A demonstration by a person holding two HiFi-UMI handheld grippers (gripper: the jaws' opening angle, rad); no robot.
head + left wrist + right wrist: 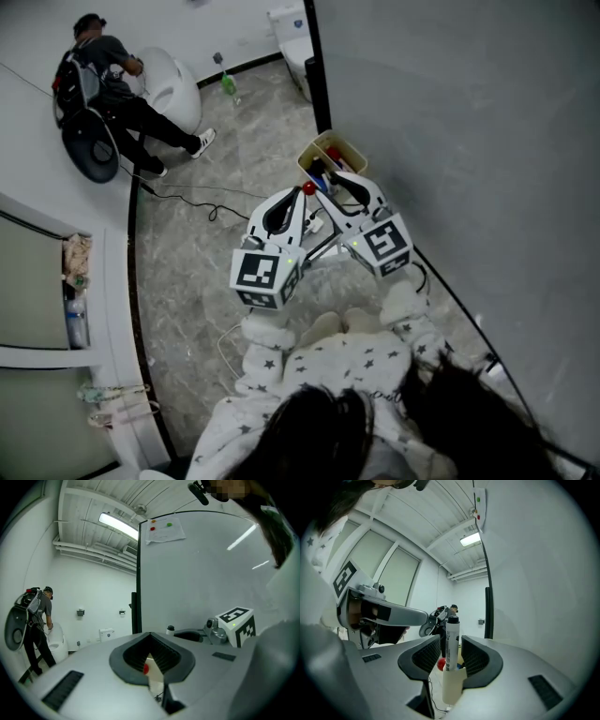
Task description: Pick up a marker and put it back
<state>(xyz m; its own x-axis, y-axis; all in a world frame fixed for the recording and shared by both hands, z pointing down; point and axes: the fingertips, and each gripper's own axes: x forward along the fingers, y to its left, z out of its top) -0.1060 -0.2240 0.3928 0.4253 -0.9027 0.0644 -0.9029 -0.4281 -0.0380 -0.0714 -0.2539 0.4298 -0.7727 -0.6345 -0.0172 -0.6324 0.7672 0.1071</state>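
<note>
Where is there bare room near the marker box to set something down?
Free: marble floor between the marker box and the black cable. Crowded: the box, holding markers, with left tongs and right tongs at it, against the whiteboard.

NO LEGIBLE WORDING: No word, brand or number can be read anywhere. Dark print runs down the white barrel of the marker (451,644), too small to make out. A sheet of paper (165,529) at the top of the whiteboard (211,573) shows coloured dots and faint, illegible lines. The cube (239,620) bears only black-and-white square patterns.
</note>
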